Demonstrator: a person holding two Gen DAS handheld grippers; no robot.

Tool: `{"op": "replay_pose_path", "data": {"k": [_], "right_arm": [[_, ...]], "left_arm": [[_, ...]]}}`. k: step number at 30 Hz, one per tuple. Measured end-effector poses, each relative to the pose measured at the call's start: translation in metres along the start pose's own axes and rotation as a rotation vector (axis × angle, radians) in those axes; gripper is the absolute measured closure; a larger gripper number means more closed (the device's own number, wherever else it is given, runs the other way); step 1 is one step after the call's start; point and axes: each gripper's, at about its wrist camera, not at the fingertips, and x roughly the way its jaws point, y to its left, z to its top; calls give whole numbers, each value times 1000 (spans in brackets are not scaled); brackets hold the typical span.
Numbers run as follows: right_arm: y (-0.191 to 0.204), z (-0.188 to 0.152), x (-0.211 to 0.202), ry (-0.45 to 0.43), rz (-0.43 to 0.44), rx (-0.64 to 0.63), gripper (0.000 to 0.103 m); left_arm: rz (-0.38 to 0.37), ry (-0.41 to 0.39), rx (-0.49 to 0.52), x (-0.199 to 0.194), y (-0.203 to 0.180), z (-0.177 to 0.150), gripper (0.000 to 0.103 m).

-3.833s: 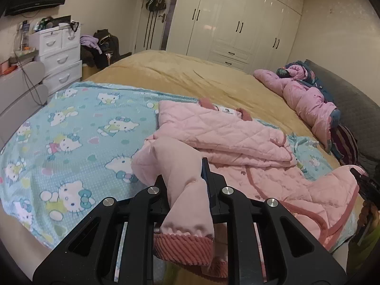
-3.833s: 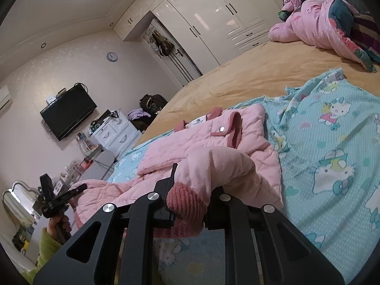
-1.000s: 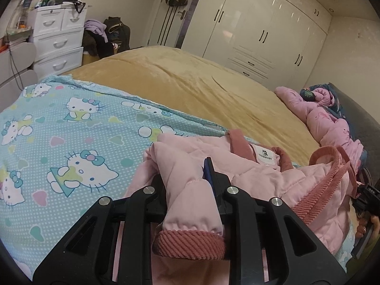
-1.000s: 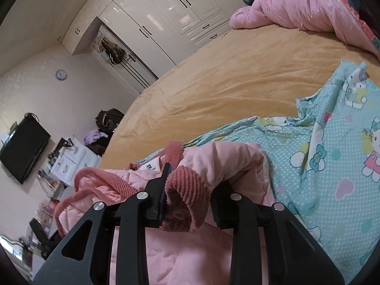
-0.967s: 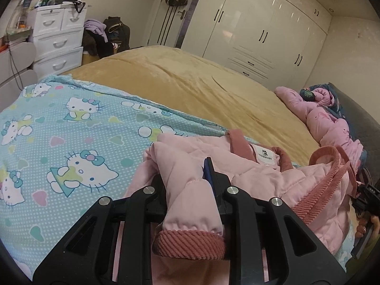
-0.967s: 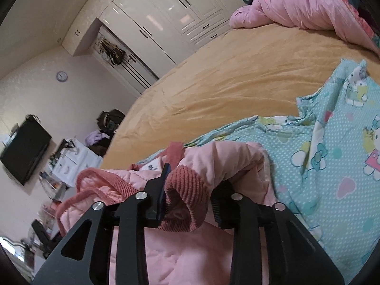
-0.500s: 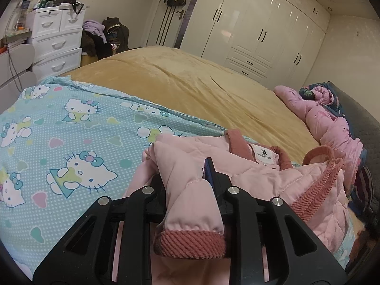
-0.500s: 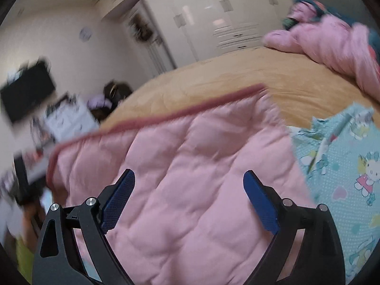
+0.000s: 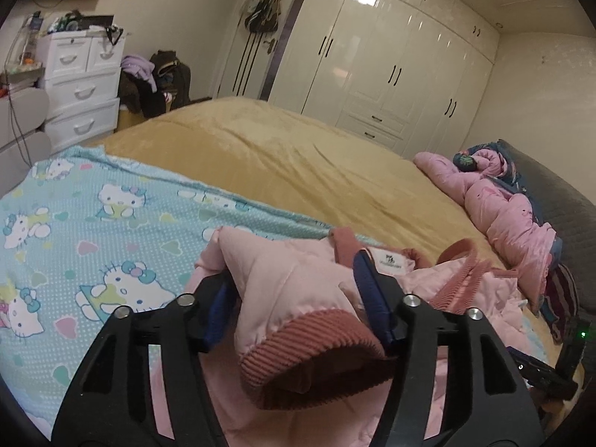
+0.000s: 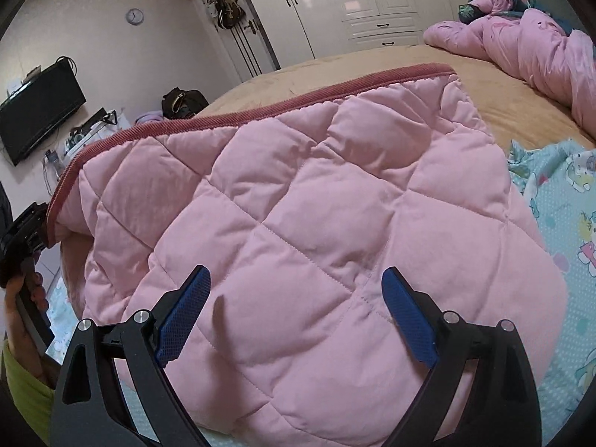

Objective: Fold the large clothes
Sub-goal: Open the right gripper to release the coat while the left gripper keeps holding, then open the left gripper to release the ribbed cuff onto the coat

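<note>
Left hand-held gripper (image 9: 298, 290) now off sleeve cuff (image 9: 316, 357)

Bare mustard-yellow bedspread (image 9: 298, 164) is lying open beyond the folded pink quilted jacket (image 10: 316, 223); a crumpled pink duvet (image 9: 499, 208) is blocking the bed's far right side.

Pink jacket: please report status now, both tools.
Left tool open, cuff loose between fingers. Right tool open, above pink jacket. Jacket folded on blanket. Nothing in the way.
</note>
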Motion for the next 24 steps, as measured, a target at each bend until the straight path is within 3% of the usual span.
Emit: {"op": "replay_pose_path", "data": {"k": [5,8,11,15,19,21,24], "right_arm": [[-5,-1,-5,-7,4,-1,11],[-3,-5,-5,-15,-6,-1,11],[-1,-8,-6,-26,-6,-2,11],[-5,-3,-21,-66,-24,0,11],[-22,6,-39,-116,-68,33,10],[-32,10,-46,-137,-122,38,9],[-52,16,-48,-124,-198,57,8]], "left_arm": [[-2,-29,20,-14,-5,7,45],[-13,-62,19,-25,-7,11,36],[13,-125,55,-42,-12,16,29],[56,-119,49,-47,2,18,29],[127,-65,29,-35,29,14,18],[161,7,11,-19,46,7,14],[153,124,-18,9,67,-11,14]]}}
